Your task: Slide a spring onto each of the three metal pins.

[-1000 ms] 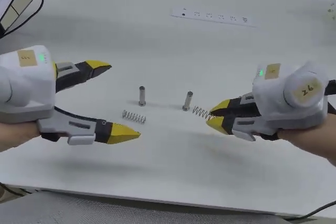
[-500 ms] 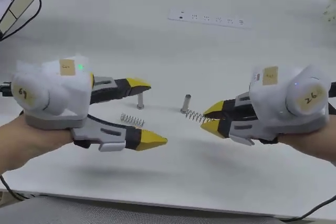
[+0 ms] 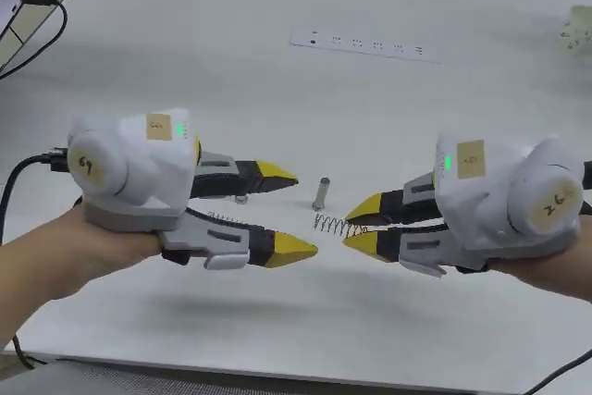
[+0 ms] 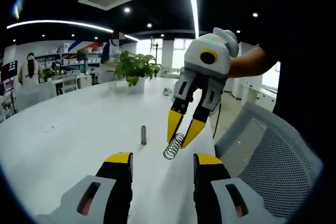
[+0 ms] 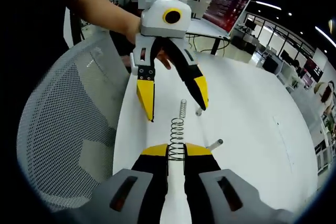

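Head view: right gripper (image 3: 359, 225) clamped on spring (image 3: 331, 224); spring's free end just below upright pin (image 3: 321, 193), not touching. Left gripper (image 3: 289, 212) jaws apart, left of pin.
Left gripper view: spring (image 4: 173, 146) in right gripper's tips, right of pin (image 4: 143, 135).
Right gripper view: jaws pinch spring (image 5: 177, 139) at near end; pin (image 5: 214, 144) just right.

The left gripper (image 3: 289, 212), lower left in the head view, and the right gripper (image 3: 354, 226), lower right, are white with black jaws, yellow tips and a green light. The spring (image 3: 333, 225) and pin (image 3: 321, 193) are silver-grey. The table (image 3: 231, 71) is white, and the cable (image 3: 37, 34) at upper left is black.
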The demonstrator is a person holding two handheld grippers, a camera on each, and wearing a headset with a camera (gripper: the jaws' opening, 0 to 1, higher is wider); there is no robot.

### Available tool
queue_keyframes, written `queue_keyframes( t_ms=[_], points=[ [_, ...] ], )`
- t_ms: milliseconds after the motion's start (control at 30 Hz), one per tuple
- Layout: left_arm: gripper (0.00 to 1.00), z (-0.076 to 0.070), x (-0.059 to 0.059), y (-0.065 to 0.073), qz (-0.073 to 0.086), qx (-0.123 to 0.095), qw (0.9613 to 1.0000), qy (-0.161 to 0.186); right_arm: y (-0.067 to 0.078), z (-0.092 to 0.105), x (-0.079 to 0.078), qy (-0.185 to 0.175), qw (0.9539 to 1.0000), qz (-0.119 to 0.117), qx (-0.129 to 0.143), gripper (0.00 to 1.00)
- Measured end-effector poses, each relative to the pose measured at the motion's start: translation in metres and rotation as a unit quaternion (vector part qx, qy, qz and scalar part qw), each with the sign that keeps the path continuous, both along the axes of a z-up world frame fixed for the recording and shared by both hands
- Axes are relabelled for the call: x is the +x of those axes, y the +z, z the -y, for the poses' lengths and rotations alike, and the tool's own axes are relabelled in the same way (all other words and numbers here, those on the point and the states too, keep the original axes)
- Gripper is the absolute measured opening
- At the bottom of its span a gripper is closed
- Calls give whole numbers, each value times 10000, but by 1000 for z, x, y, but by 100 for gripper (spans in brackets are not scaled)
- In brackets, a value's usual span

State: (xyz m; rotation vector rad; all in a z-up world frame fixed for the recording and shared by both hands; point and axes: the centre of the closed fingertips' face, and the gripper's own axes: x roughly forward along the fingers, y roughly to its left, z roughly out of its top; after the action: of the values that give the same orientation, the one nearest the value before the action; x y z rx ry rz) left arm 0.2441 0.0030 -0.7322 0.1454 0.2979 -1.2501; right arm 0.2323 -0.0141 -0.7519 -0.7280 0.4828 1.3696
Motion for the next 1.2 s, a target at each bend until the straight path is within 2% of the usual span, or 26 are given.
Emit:
queue_keyframes(
  t_ms=[133,300,467,767,967,1067,1200],
  points=[
    [31,6,-1,0,-48,-48,9999,-92,2,-2,1,-8,10000,-20,43,8],
    [28,13,-6,-4,-87,-19,9997,-223,5,-2,0,45,9999,-58,104,8],
    [16,18,-10,-2,-108,-103,9993,-338,5,-2,-2,91,9999,-84,120,8],
    [11,21,-8,4,-216,-299,9987,-357,11,-4,-4,222,9994,-34,265,8],
    [8,22,-10,5,-196,-308,9985,-399,14,-4,-5,280,9991,14,311,8],
    [8,24,-12,6,-244,-357,9982,-415,15,-4,-6,308,9990,22,336,8],
    [6,23,-12,7,-189,-349,9983,-427,15,-4,-8,350,9987,21,360,8]
  ],
)
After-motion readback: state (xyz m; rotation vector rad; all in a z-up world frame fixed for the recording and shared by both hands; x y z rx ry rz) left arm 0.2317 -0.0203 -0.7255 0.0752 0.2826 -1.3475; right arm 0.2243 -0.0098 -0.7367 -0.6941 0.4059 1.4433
